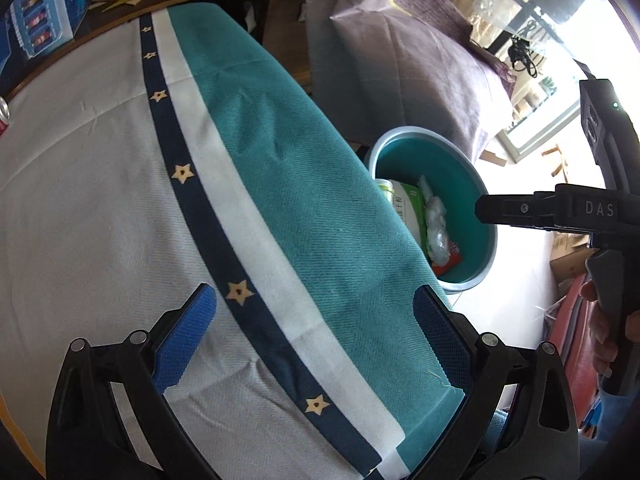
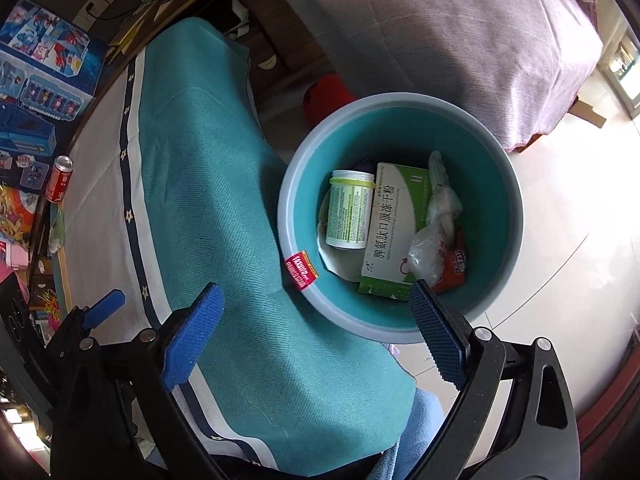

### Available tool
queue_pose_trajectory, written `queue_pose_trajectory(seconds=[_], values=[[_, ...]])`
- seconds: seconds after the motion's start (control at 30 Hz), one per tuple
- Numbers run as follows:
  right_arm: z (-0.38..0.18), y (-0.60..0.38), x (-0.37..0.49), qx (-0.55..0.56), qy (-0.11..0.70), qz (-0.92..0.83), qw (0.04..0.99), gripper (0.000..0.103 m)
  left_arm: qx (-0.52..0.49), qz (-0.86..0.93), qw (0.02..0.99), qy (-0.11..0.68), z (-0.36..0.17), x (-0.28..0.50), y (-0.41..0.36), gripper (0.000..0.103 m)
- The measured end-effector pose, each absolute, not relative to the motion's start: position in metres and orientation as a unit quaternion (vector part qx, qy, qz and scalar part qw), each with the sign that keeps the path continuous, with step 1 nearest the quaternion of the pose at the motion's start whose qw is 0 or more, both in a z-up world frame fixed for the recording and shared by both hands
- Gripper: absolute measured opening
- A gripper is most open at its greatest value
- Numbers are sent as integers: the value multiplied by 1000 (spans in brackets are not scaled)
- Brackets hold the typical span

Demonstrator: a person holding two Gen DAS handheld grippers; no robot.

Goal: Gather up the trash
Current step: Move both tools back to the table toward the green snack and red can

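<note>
While the bin (image 2: pixel 400 216) sits on the floor at three o'clock of the table (image 2: pixel 248 240), it holds a white bottle (image 2: pixel 347 212), a green-and-white box (image 2: pixel 390 236), a clear crumpled bag (image 2: pixel 430 240) and a red wrapper (image 2: pixel 454 270). Right gripper (image 2: pixel 316 340) hangs over the bin's near rim, jaws wide, nothing between them. Left gripper (image 1: pixel 316 344) hovers over the cloth (image 1: pixel 280 184), wide and empty too. A red can (image 2: pixel 59 179) stands at nine o'clock.

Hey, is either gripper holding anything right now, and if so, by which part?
Nothing is held. The left gripper is open over the tablecloth; the right gripper is open above the bin.
</note>
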State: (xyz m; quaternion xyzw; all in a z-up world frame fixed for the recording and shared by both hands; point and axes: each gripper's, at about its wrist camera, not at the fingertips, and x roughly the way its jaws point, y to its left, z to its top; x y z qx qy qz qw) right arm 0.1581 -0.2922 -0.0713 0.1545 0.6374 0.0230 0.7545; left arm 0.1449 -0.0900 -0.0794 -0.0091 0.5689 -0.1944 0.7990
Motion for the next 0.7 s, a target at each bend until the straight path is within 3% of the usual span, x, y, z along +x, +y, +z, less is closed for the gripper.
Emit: queue_pose_trajectory(seconds=[0.27, 0.7], values=[[-67, -204, 188, 66, 651, 80, 752, 90, -38, -143, 813, 563, -77, 147, -17, 99], [-54, -38, 239, -84, 637, 213, 736, 90, -84, 14, 834, 545, -70, 155, 169, 99]])
